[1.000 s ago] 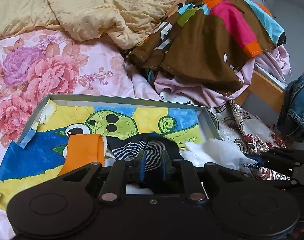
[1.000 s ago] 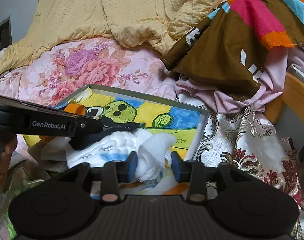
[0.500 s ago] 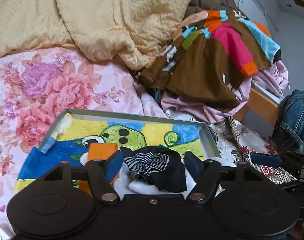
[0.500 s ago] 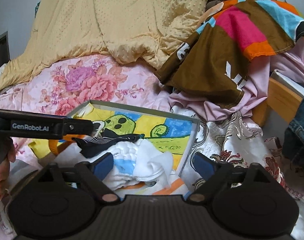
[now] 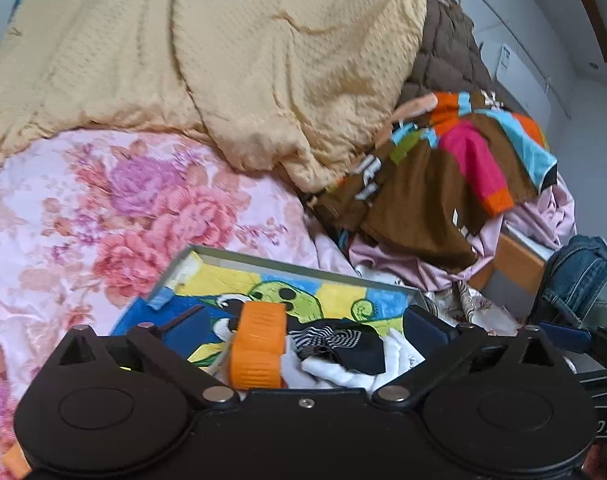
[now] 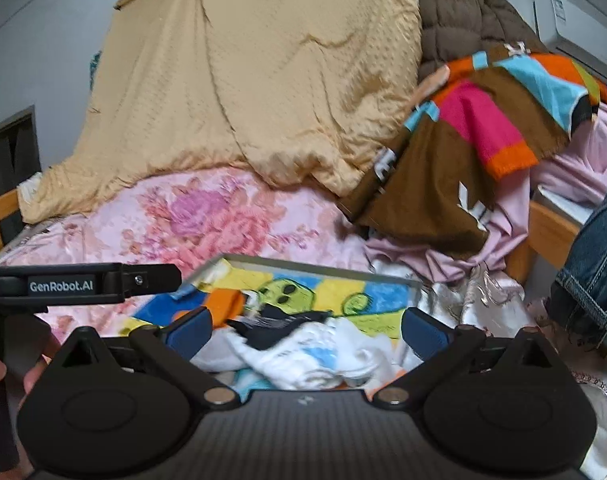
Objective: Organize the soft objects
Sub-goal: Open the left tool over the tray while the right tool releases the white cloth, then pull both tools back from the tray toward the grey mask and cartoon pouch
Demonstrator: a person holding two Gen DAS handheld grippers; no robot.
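Note:
A shallow grey tray [image 5: 287, 270] lined with a cartoon print lies on the bed. In it are an orange folded piece [image 5: 259, 344], a black striped sock [image 5: 335, 340] and crumpled white cloth [image 5: 343, 372]. My left gripper [image 5: 307, 326] hovers just before the pile, its jaws opening wide, and nothing is pressed between the pads. In the right wrist view the tray [image 6: 323, 266] holds the same sock [image 6: 275, 326] and white cloth with blue print [image 6: 315, 356]. My right gripper [image 6: 306, 330] is also opening, clear of the cloth.
A yellow blanket [image 5: 223, 60] is heaped at the back over a pink floral sheet [image 5: 123, 208]. A brown multicoloured garment [image 5: 443, 184] and pink cloth lie right of the tray. Blue jeans [image 5: 583, 280] and the wooden bed frame [image 6: 543, 232] are at far right.
Both grippers opened and let go: the left released the striped sock, the right the white cloth. Both drew back and upward from the tray, and the pieces stayed in it.

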